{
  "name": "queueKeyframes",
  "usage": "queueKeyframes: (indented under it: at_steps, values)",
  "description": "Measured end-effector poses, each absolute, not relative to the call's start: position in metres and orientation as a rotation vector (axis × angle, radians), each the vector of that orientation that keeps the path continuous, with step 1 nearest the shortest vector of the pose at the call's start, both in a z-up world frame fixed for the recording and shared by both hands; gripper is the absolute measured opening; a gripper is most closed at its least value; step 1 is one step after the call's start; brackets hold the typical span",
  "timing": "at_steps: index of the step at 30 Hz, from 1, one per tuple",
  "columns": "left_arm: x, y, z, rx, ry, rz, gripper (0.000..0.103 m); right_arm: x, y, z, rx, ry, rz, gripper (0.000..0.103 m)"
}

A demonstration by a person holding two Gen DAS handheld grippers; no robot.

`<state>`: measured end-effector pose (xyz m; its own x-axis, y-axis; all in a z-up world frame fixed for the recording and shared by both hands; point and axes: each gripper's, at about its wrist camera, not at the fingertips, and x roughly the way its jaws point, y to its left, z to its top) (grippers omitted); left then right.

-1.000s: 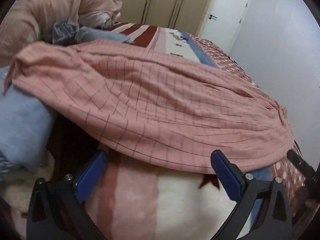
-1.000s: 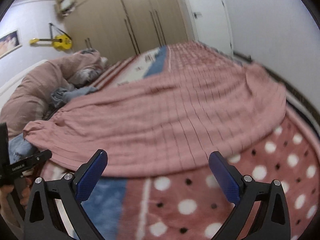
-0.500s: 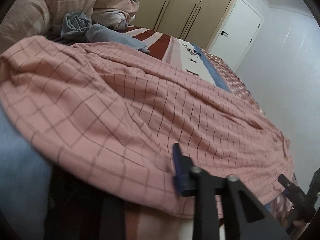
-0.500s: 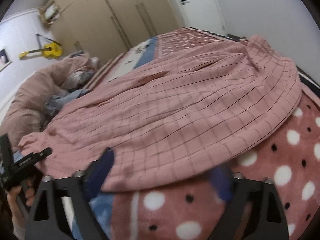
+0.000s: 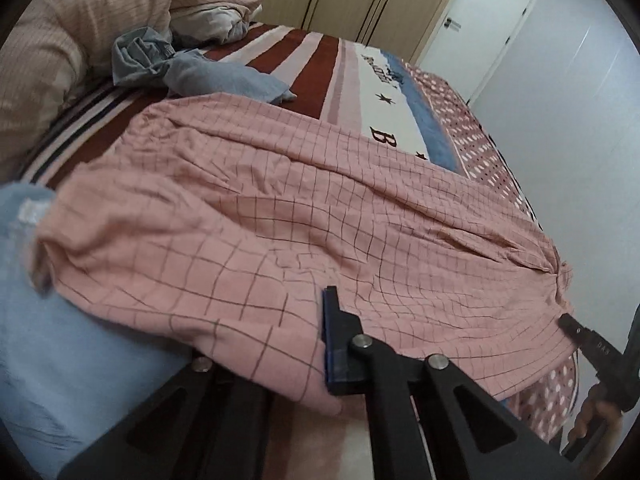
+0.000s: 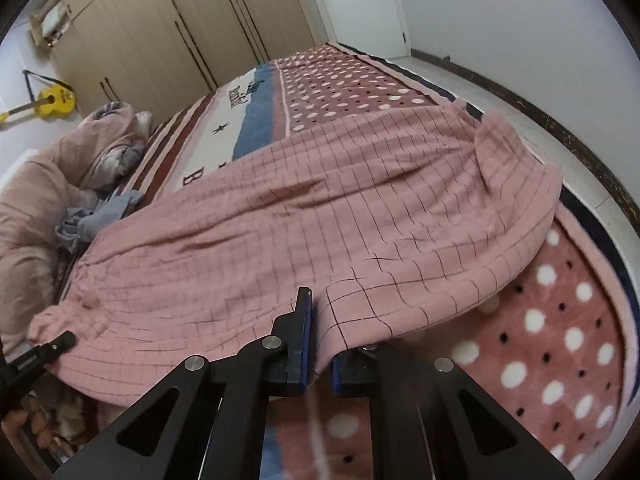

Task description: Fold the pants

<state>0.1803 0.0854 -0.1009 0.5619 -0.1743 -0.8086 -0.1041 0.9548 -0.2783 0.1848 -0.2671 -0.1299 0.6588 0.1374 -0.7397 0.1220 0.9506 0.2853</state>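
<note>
The pink checked pants (image 6: 320, 216) lay spread across the patterned blanket (image 6: 560, 360) on the bed. The left gripper (image 5: 320, 356) and right gripper (image 6: 318, 344) had just been closing, and each pinched the near edge of the pants

Soft, even indoor light fills both fisheye views with no hard shadows, though the pale bluish wall (image 5: 560, 128) looks slightly washed out and a faint sheen lies on the tan wooden wardrobe doors (image 6: 168, 32). Strong barrel distortion bends the edges, and a black vignette rings each view. The pink checked cotton pants (image 5: 340, 232) are fairly sharp at mid-frame, while the light blue cloth (image 5: 60, 320) and near lower corners smear with blur.
</note>
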Motion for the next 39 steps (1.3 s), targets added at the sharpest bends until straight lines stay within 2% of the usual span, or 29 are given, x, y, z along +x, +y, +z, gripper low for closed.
queueKeyframes:
  at_steps: [7, 18, 30, 39]
  values:
    - [0.203, 0.09, -0.064, -0.275, 1.036, -0.031, 0.002, 0.207, -0.258, -0.079, 0.309, 0.917, 0.026, 0.002]
    - [0.246, 0.093, -0.033, -0.263, 1.04, -0.005, 0.002, 0.239, -0.26, -0.044, 0.319, 0.951, 0.048, 0.002]
    - [0.317, 0.104, -0.027, -0.226, 1.08, -0.049, 0.002, 0.301, -0.235, -0.029, 0.287, 0.944, 0.044, 0.002]
    - [0.364, 0.096, -0.037, -0.221, 1.072, -0.022, 0.002, 0.355, -0.248, -0.045, 0.293, 0.99, 0.064, 0.002]
